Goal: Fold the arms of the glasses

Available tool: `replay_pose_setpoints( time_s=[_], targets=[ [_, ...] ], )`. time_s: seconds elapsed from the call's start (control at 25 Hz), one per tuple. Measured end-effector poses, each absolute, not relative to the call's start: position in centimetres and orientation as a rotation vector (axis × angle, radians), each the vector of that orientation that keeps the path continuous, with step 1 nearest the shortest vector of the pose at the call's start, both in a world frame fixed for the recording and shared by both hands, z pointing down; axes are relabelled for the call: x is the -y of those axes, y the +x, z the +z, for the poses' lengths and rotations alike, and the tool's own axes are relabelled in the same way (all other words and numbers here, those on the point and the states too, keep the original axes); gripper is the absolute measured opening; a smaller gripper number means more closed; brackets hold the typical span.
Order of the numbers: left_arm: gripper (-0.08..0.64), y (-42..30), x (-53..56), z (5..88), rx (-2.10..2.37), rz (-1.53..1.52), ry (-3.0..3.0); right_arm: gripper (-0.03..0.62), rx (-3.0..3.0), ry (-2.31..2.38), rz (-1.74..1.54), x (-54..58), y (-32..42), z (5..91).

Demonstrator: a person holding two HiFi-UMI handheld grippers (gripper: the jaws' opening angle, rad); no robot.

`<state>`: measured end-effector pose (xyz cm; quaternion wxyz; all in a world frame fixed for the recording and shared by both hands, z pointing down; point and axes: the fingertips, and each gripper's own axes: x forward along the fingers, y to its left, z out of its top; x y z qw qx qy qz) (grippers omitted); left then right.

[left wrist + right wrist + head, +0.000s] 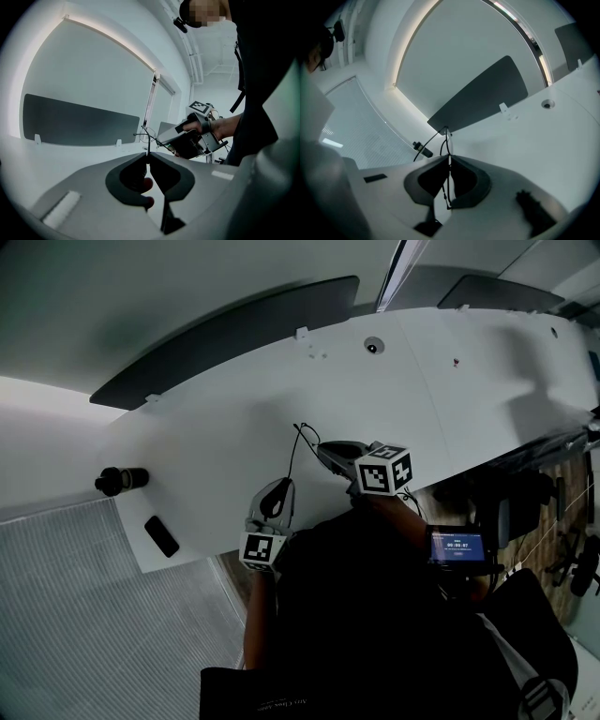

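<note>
While the glasses (pixel 304 435) hung above the white table (pixel 469 381) at frame centre, right gripper (pixel 449 158) jaws pinched the rim wire and left gripper (pixel 147 153) jaws clamped a temple arm. Likely first arm mid-fold, second not yet folded.

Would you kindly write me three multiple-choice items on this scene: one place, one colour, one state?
1. Where are the glasses? A: on the floor. B: held by the left gripper and right gripper, over the table. C: in a drawer.
2. The table is: A: white. B: red. C: green.
3. The right gripper is: A: wide open, empty. B: shut on the glasses. C: out of view.
Key: B, both pinch the thin frame; A, it shows white; B, its jaws clamp the frame.
</note>
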<state>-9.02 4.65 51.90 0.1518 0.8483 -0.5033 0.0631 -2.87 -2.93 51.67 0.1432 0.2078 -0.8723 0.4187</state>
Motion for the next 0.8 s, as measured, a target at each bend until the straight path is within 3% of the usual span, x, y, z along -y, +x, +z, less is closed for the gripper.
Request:
replay_pose_setpoints(
  time_s=[0.8],
  targets=[
    [0.043,-15.6,-4.1,51.7,1.679,0.172,2.272,0.02,2.406,0.47,1.153,0.9,-3.2,53.6]
  ],
)
